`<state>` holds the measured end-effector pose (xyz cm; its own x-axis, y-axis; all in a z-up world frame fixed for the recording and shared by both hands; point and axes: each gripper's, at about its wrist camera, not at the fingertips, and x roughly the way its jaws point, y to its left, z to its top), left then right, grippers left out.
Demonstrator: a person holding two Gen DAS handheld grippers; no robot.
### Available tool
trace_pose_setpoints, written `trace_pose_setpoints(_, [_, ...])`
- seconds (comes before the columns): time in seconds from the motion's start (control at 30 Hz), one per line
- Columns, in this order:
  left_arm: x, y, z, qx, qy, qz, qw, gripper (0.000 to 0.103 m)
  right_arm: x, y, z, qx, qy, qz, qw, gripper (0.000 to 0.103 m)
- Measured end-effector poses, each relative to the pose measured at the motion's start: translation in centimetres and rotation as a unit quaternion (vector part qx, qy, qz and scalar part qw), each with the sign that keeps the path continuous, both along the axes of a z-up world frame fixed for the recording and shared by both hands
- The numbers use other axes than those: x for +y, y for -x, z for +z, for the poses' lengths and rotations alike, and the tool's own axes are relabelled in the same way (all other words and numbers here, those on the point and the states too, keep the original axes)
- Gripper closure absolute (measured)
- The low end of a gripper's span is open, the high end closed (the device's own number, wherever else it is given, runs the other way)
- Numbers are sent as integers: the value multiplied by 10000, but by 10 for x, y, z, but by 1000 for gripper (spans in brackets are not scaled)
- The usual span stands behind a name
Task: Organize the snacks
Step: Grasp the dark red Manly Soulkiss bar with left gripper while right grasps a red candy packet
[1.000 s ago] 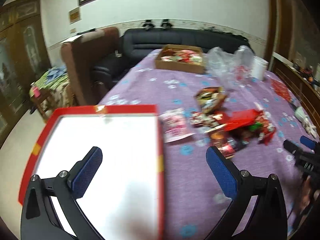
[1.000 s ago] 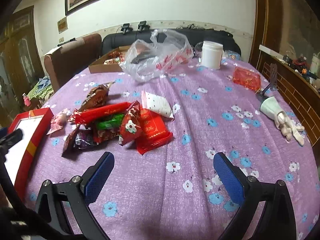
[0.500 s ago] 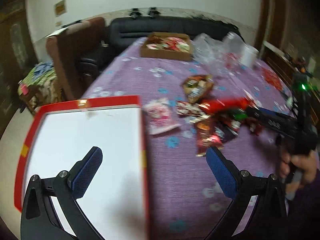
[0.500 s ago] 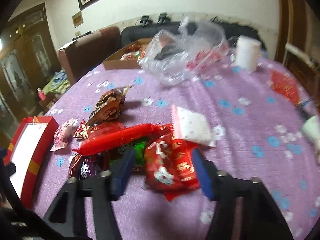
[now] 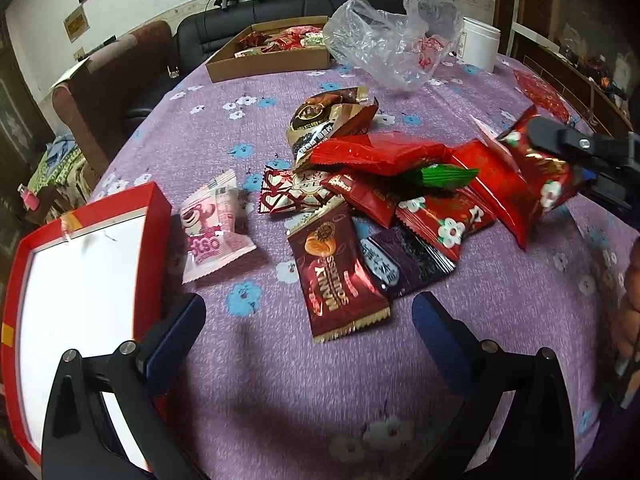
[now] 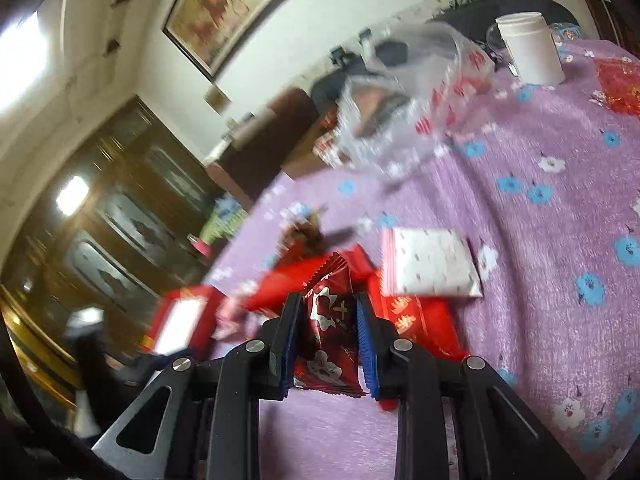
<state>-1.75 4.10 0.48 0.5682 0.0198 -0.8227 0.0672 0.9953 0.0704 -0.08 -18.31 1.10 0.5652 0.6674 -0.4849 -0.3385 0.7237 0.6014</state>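
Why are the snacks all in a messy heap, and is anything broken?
Nothing looks broken. The snack packets lie jumbled over one another on the purple tablecloth, while the red box beside them has no snacks in the part in view. The right gripper pinches one dark red flowered packet.

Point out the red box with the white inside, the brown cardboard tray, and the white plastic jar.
Red box (image 5: 154,216): left wrist view, red side wall.
Brown cardboard tray (image 5: 268,66): left wrist view, front wall.
White plastic jar (image 6: 532,52): right wrist view, body.
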Motion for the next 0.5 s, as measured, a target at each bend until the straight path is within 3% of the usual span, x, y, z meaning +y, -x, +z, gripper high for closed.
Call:
trace_pose_setpoints(0.1, [4,-4,-5,21,3,71,10000,10,-4,-4,-1,136,-43,-164,9998,76])
trace_pose_setpoints(0.23, [15,-6,-12,137,295,163,9993,35,-9,-8,-4,273,-10,-332,9991,75])
trace_pose_setpoints(0.3, [17,-8,-11,148,359,159,9991,42,-11,-10,-7,311,-19,-385,9988,75])
trace_pose_setpoints(0.4, [17,-8,-9,102,385,85,9992,63,-13,-12,-9,379,-48,-409,9984,74])
trace_pose_setpoints(0.5, [20,-8,-8,88,370,64,9993,63,-12,-12,-10,380,-38,-401,9985,74])
